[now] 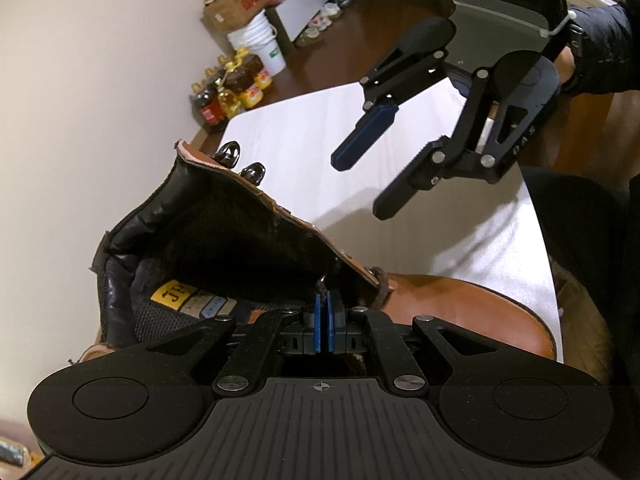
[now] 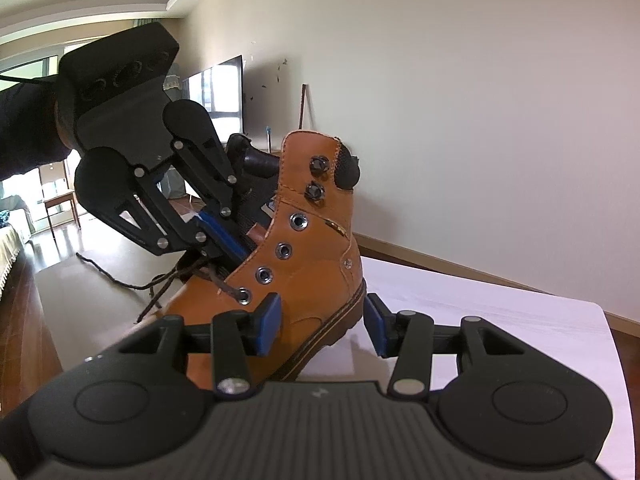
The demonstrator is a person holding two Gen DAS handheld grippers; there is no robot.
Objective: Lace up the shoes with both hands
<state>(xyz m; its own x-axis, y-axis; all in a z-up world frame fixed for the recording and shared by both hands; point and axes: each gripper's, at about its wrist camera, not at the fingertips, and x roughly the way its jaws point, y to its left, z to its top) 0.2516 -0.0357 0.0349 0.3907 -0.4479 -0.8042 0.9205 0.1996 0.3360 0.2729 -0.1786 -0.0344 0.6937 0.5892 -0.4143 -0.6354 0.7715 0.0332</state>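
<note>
Left wrist, tongs (image 1: 325, 322) closed, boot (image 1: 460, 312)

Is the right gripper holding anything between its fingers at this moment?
No: in the left wrist view the right gripper hangs open over the white table, nothing between its fingers, apart from the boot.

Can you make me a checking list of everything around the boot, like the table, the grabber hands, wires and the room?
Surface: white table, mostly bare.
Job's things: tan boot tilted on the table; dark lace loose through the lowest eyelet.
Clutter: nothing seen on the table.
Grippers: left gripper shut at the boot's tongue; what it pinches is hidden. Right gripper open, empty, beside the boot.
Cables: nothing seen.
Surroundings: oil bottles, white bucket and cardboard box on the wooden floor; television by the wall.
</note>
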